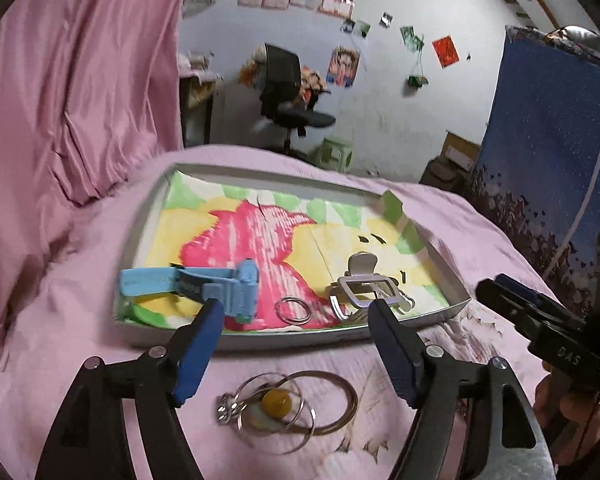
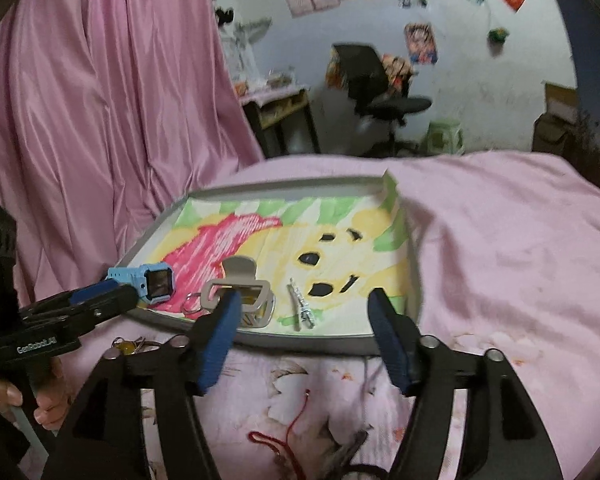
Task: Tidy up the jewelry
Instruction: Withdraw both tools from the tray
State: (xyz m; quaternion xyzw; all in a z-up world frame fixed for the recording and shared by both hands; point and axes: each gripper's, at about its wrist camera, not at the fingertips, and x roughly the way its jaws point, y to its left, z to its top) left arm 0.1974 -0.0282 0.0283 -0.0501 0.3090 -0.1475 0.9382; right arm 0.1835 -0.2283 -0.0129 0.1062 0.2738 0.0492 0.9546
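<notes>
Left wrist view: left gripper (image 1: pixel 296 312) gapes wide, empty, bangles (image 1: pixel 300 404) at 6 o'clock; right gripper (image 2: pixel 300 300) likewise spread, holding nothing.

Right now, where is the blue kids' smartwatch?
The blue plastic smartwatch lies inside the shallow grey tray, at its near-left corner in the left wrist view, just left of a small silver ring and the grey hair claw clip.

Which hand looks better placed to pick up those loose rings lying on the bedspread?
Probably left. The left gripper is open, right above the rings, outside the tray. The right gripper is open too, but farther right.
</notes>
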